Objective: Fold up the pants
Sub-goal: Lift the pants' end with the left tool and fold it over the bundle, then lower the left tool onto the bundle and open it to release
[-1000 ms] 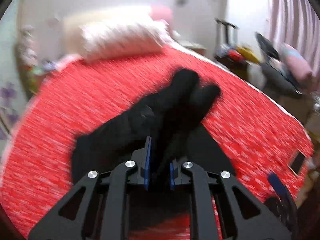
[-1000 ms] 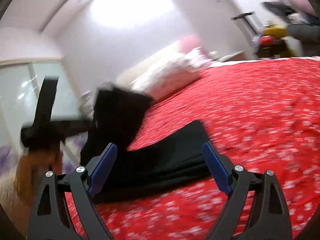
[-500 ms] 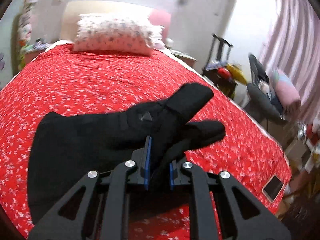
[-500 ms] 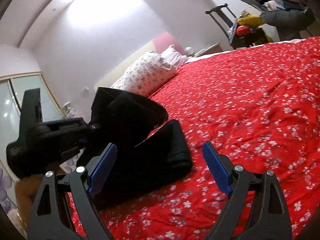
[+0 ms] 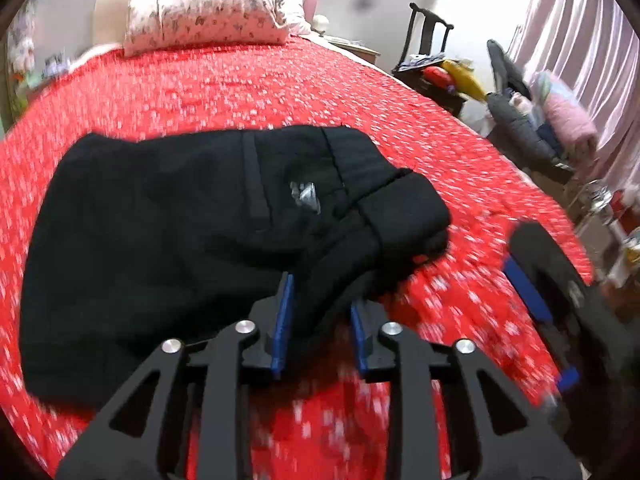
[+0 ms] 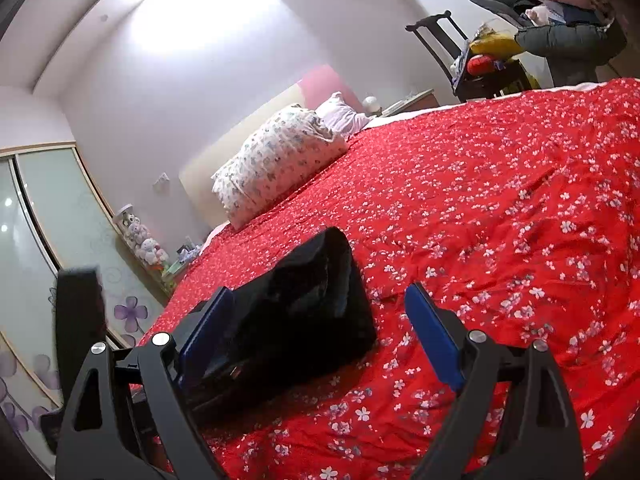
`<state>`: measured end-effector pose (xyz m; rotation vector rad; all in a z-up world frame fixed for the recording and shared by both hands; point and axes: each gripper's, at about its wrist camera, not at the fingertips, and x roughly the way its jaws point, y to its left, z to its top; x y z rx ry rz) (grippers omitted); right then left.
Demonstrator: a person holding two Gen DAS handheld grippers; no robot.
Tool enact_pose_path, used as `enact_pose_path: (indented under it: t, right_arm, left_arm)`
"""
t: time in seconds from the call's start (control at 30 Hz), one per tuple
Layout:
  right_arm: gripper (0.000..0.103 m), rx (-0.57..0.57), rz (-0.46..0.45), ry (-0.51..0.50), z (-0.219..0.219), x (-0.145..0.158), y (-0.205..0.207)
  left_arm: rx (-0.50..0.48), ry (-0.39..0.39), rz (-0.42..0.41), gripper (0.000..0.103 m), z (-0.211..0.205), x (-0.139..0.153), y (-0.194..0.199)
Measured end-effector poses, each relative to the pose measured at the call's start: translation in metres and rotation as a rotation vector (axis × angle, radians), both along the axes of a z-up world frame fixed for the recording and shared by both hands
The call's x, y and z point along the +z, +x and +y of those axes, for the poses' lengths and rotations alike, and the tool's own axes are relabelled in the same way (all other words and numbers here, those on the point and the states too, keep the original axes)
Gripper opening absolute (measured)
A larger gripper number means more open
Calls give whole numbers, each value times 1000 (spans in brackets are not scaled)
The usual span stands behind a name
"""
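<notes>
One pair of black fabric pants (image 5: 168, 236) lay folded on your red, white-flowered bedspread (image 5: 280, 88), toward its near edge and well apart from the floral pillow (image 5: 208, 16) at the head. Your left gripper (image 5: 320, 316) had its blue-padded jaws opening, a fold of the pants between them, the right pad already clear of the cloth. Your right gripper (image 6: 316, 328) stood wide open just beside the pants, gripping nothing.
</notes>
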<state>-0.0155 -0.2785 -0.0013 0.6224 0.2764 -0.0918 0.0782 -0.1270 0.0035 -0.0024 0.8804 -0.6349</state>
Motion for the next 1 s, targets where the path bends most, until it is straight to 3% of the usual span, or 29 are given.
enact_pose_path:
  t: [0.07, 0.13, 0.23, 0.3, 0.43, 0.5, 0.57, 0.6, 0.63, 0.7, 0.8, 0.83, 0.9, 1.0]
  right_arm:
    - [89, 24, -18, -22, 2, 6, 1]
    - [89, 76, -37, -43, 5, 15, 5]
    - [89, 264, -27, -65, 17, 29, 27]
    - [89, 388, 3, -76, 27, 33, 45]
    - [89, 577, 90, 2, 35, 37, 84]
    - [89, 574, 181, 23, 33, 30, 101]
    - [89, 520, 353, 37, 26, 8, 120]
    - [89, 527, 391, 87, 19, -8, 125]
    - [89, 536, 364, 116, 15, -11, 122]
    - [88, 558, 331, 129, 12, -15, 118]
    - [88, 568, 356, 58, 21, -7, 118]
    - [88, 569, 360, 50, 24, -2, 118]
    - [89, 588, 319, 75, 22, 11, 119]
    - [94, 589, 253, 194, 2, 28, 132]
  left_arm:
    - [3, -65, 13, 64, 18, 4, -8]
    - [59, -128, -31, 79, 44, 17, -17]
    - [175, -132, -121, 87, 80, 35, -15]
    - [224, -96, -114, 87, 94, 35, -4]
    - [254, -76, -71, 88, 102, 27, 13]
    - [269, -60, -44, 92, 101, 19, 21]
    - [301, -32, 9, 92, 105, 6, 30]
    - [315, -30, 57, 91, 107, -5, 34]
    - [326, -39, 98, 88, 112, -17, 37]
    - [329, -47, 101, 84, 117, -27, 37]
    - [313, -18, 74, 84, 114, -27, 33]
    - [313, -16, 71, 84, 115, -23, 33]
    - [318, -84, 48, 84, 123, -8, 31]
    - [332, -155, -1, 89, 136, 19, 47]
